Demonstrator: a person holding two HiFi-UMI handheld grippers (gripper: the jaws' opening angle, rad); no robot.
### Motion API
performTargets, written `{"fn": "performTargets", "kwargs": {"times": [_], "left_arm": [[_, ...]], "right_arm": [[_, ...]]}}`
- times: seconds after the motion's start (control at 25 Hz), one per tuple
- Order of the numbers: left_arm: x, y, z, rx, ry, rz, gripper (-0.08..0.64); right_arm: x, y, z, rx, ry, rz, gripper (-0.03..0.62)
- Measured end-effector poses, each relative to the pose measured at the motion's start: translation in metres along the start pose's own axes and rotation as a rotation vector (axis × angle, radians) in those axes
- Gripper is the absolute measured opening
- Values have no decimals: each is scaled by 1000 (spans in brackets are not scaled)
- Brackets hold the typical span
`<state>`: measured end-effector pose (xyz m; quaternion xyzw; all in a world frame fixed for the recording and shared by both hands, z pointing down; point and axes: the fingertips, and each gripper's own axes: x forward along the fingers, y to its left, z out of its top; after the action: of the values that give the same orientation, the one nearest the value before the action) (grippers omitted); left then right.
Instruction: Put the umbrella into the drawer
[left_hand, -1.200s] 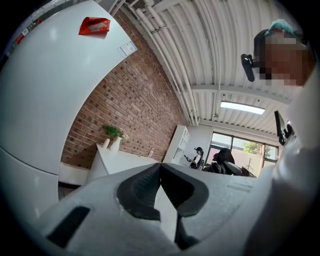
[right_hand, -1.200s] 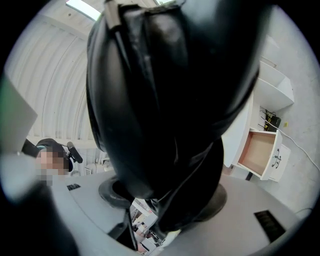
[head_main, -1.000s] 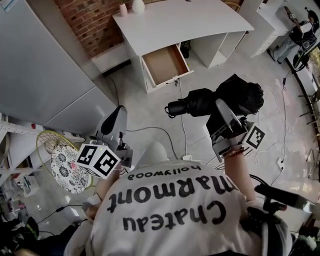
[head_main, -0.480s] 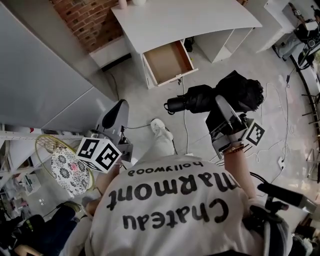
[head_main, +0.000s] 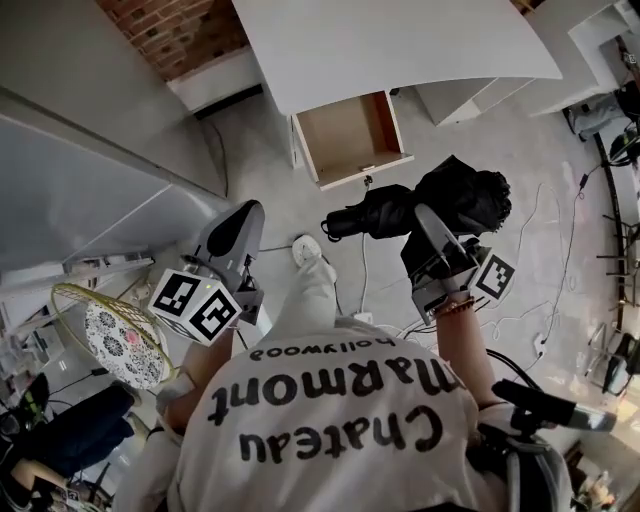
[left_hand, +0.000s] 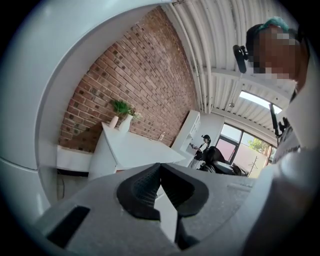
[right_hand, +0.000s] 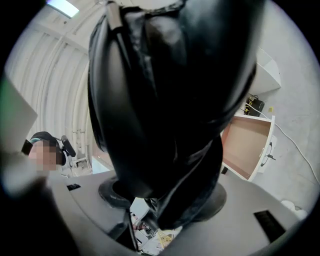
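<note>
My right tongs (right_hand: 165, 197) clamp the folded black fabric umbrella (head_main: 380, 210) in mid-air, short of the open white drawer (head_main: 352, 135) under the white bench (head_main: 400, 45); left tongs (left_hand: 160, 172) pressed together, empty; risk, as I judge it: its loose bunched canopy could snag the drawer's front edge or slip free.
</note>
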<state>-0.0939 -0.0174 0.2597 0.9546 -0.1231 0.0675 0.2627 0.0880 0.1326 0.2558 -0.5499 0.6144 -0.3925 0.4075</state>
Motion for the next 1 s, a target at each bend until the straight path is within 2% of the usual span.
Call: {"fn": "performTargets", "kwargs": {"times": [0.16, 0.32, 0.64, 0.8, 1.0], "left_arm": [[39, 21, -3, 18, 39, -30, 15], [66, 37, -23, 44, 89, -31, 15], [125, 76, -60, 21, 204, -80, 15], [141, 80, -71, 46, 234, -122, 15], [151, 87, -73, 19, 251, -92, 15]], "right_arm": [[34, -47, 5, 42, 44, -26, 238], [52, -94, 6, 59, 81, -116, 238], [108, -174, 21, 120, 107, -234, 238], [121, -191, 17, 123, 160, -273, 238], [119, -218, 13, 144, 213, -353, 238]]}}
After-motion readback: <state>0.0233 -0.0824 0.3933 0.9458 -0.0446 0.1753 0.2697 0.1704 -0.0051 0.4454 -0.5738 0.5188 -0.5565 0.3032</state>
